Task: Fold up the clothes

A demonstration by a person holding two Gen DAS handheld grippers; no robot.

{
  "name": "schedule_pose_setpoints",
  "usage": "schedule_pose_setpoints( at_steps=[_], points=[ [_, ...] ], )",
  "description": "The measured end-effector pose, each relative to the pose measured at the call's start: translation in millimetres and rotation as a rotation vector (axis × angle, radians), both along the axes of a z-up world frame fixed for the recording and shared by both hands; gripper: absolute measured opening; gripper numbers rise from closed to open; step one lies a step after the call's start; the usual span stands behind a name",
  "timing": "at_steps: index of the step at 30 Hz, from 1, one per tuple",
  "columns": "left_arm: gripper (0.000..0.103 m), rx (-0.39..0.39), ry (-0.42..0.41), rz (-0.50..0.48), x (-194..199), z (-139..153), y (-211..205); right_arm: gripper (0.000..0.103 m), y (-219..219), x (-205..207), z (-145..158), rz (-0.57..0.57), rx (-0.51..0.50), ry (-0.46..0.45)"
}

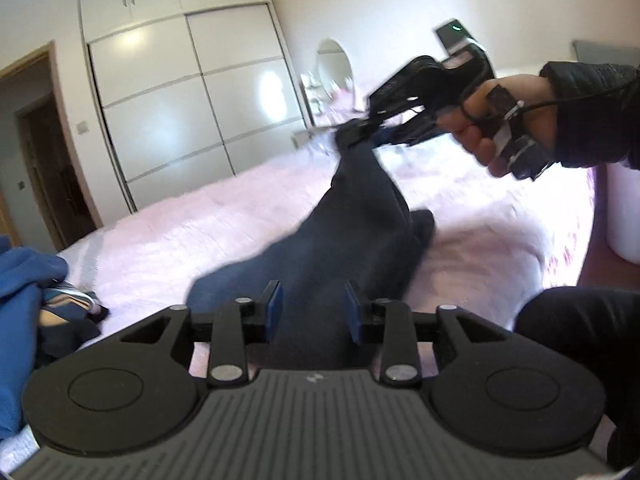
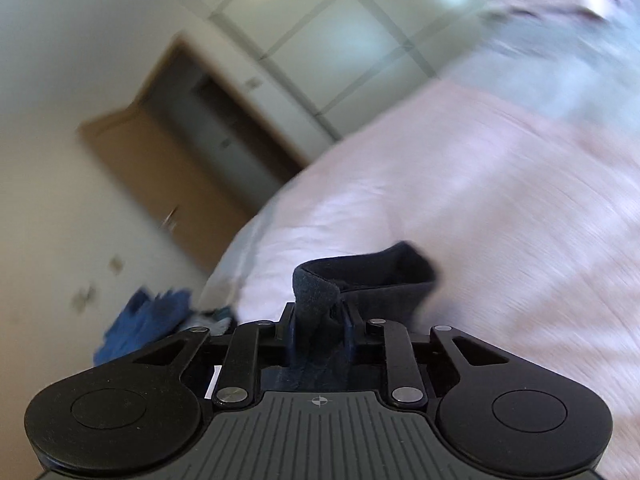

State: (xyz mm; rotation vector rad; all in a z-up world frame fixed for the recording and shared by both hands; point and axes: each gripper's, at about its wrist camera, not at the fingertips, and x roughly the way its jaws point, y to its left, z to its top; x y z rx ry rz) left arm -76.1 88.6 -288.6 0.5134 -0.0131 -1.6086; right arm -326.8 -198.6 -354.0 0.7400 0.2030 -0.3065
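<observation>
A dark navy garment (image 1: 352, 232) hangs stretched above the pink bed (image 1: 180, 232). My right gripper (image 1: 360, 134) is shut on its upper end and lifts it; in the right wrist view the gripper (image 2: 320, 326) pinches a fold of the navy cloth (image 2: 360, 280). My left gripper (image 1: 314, 308) is low and near, its blue-padded fingers (image 1: 274, 304) apart on either side of the garment's lower part without pinching it.
A pile of blue clothes (image 1: 24, 308) lies at the bed's left edge and shows blurred in the right wrist view (image 2: 144, 320). A white wardrobe (image 1: 180, 92) and a doorway (image 1: 36, 148) stand behind. A round mirror (image 1: 334, 66) is at the far side.
</observation>
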Motion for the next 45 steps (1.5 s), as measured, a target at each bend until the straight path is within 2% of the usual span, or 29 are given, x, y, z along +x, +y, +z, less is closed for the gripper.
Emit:
schedule_pose_setpoints(
  at_steps=[4, 8, 13, 14, 15, 20, 23, 24, 26, 28, 30, 32, 34, 37, 39, 43, 45],
  points=[
    [0.035, -0.009, -0.066, -0.023, -16.5, -3.3, 0.5, 0.02, 55.2, 60.4, 41.4, 0.223, -0.101, -0.027],
    [0.036, -0.042, -0.136, -0.002, -30.3, -7.3, 6.0, 0.018, 109.0, 95.4, 94.5, 0.492, -0.112, -0.204],
    [0.036, -0.067, -0.159, 0.037, -28.7, -7.2, 16.4, 0.018, 108.1, 84.7, 129.5, 0.513, -0.192, -0.374],
    [0.036, -0.062, -0.153, 0.039, -27.1, -8.5, 16.6, 0.018, 102.9, 81.0, 127.6, 0.495, -0.195, -0.382],
    [0.036, -0.054, -0.148, 0.038, -25.6, -10.0, 16.0, 0.018, 90.3, 74.9, 108.9, 0.445, -0.172, -0.344],
    [0.036, -0.016, -0.141, 0.014, -21.9, -14.5, 9.5, 0.018, 32.6, 33.0, -21.3, 0.161, 0.006, -0.075],
    [0.036, -0.002, -0.113, 0.014, -15.7, -12.7, -2.0, 0.018, 13.1, -0.1, -84.1, 0.015, 0.124, 0.017],
    [0.036, 0.002, -0.104, 0.015, -13.8, -12.1, -6.0, 0.018, 10.3, -7.1, -93.0, -0.005, 0.15, 0.018],
    [0.036, 0.008, -0.096, 0.018, -10.9, -11.1, -16.1, 0.018, 6.6, -13.4, -98.5, -0.002, 0.159, -0.001],
    [0.036, 0.011, -0.099, 0.018, -10.7, -9.9, -25.0, 0.018, 5.8, -10.4, -90.9, 0.016, 0.154, -0.025],
    [0.036, 0.008, -0.104, 0.007, -13.2, -8.1, -27.7, 0.017, 4.3, -8.8, -75.0, 0.04, 0.163, -0.076],
    [0.036, 0.007, -0.103, -0.004, -16.2, -7.7, -30.7, 0.017, 12.5, -18.1, -54.8, 0.05, 0.096, -0.106],
    [0.036, 0.018, -0.102, -0.015, -17.8, -10.8, -34.3, 0.017, 6.4, -25.3, -56.6, 0.029, 0.083, -0.093],
    [0.036, 0.036, -0.114, -0.037, -22.1, -14.1, -39.8, 0.017, -7.1, -26.9, -84.3, -0.013, 0.17, -0.015],
    [0.036, 0.042, -0.121, -0.048, -24.5, -13.7, -43.2, 0.017, -7.1, -28.9, -95.1, -0.008, 0.192, 0.021],
    [0.036, 0.034, -0.128, -0.046, -21.6, -5.7, -46.0, 0.017, -5.1, -49.4, -83.5, -0.033, 0.15, -0.011],
    [0.036, 0.041, -0.114, -0.04, -16.8, -4.2, -49.2, 0.017, -4.2, -49.6, -84.1, -0.049, 0.145, 0.005]
  ],
)
